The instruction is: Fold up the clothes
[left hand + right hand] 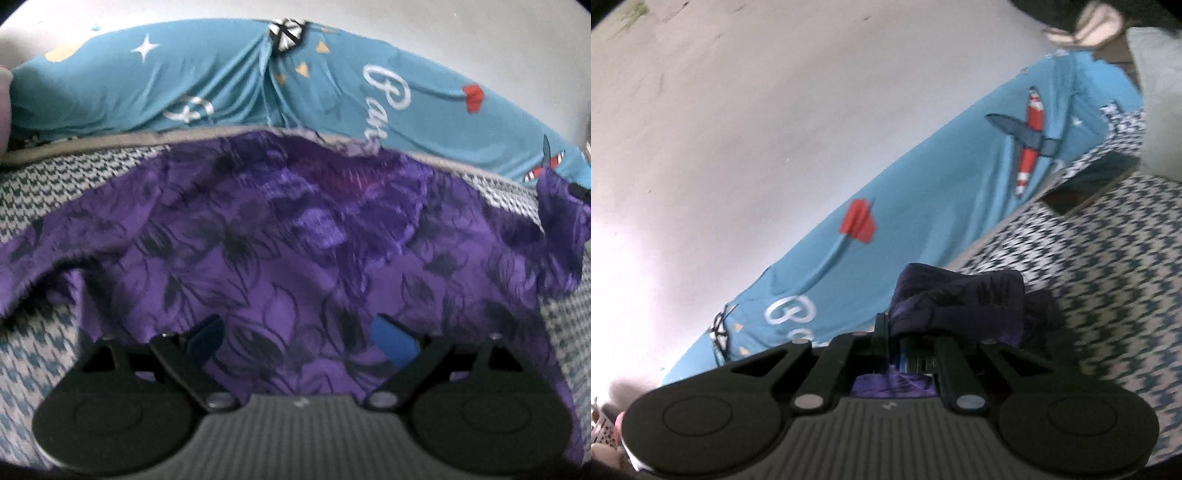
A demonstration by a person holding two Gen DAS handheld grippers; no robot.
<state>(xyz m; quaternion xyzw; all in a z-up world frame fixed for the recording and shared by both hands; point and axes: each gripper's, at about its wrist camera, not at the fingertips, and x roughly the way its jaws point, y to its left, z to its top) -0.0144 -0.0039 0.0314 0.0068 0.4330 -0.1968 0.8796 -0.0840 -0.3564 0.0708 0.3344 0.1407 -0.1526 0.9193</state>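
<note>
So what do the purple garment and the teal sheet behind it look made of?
Purple garment: probably thin satiny synthetic; it shows sheen patches and soft crumpled folds, with a dark floral print. Teal sheet: likely matte cotton-type weave; it shows no shine, long drape creases and flat printed motifs.

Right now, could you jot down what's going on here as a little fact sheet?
garment: purple floral cloth, spread on the houndstooth cover
left gripper: open, above the cloth
right gripper: shut on a bunched corner of the cloth
behind: teal sheet printed with a red plane
fold: not yet finished
</note>
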